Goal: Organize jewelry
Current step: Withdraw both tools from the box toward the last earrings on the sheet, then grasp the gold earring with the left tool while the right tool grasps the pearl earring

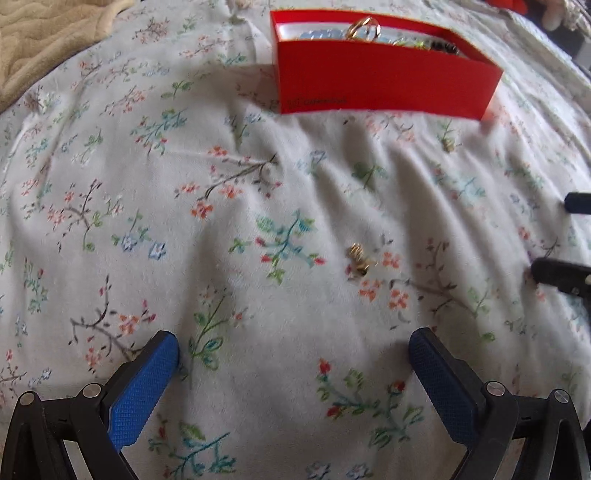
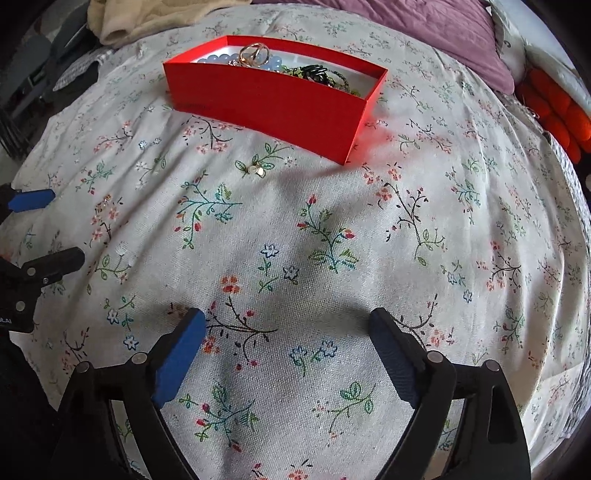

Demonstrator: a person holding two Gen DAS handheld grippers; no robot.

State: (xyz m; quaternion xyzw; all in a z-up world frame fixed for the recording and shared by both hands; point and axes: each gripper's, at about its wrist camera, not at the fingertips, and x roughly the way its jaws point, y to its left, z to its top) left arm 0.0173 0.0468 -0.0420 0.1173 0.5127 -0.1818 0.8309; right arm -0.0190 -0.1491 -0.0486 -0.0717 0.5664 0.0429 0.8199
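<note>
**A:** Start with the left wrist view. What can you count?

**B:** One red box (image 1: 384, 83), open-topped, near the far edge of the floral bedsheet (image 1: 229, 280). Inside it I see one gold ring (image 1: 364, 28) standing above pale blue beads (image 1: 321, 35) and some dark pieces, too tangled to count. Loose on the sheet: one small gold cluster (image 1: 357, 260) in the middle, one pearl-like stud (image 1: 266, 170) farther off to the left, and one small gold piece (image 1: 448, 144) just in front of the box's right end.

**A:** And the left gripper (image 1: 293, 354)?

**B:** Its two blue pads (image 1: 142, 391) stand wide apart above the sheet, nothing between them. Two dark fingertips of the right gripper (image 1: 570, 240) show at the right edge.

**A:** Now the right wrist view.

**B:** The same red box (image 2: 266, 107), one of it, far on the bedsheet (image 2: 424, 295), with the gold ring (image 2: 253, 51), the blue beads (image 2: 221, 58) and dark green-black pieces inside. In front of the box's near wall lies one pair of small pale studs (image 2: 256, 170). One faint gold speck at the left may be another piece; I cannot tell.

**A:** The right gripper (image 2: 288, 325)?

**B:** Released, jaws spread wide, only bare sheet between the two fingers. The left gripper (image 2: 44, 227) shows at the left edge, its two tips also apart.

**A:** Anything else?

**B:** One beige blanket (image 2: 122, 22) and one purple cloth (image 2: 443, 29) beyond the sheet's far edge.
</note>
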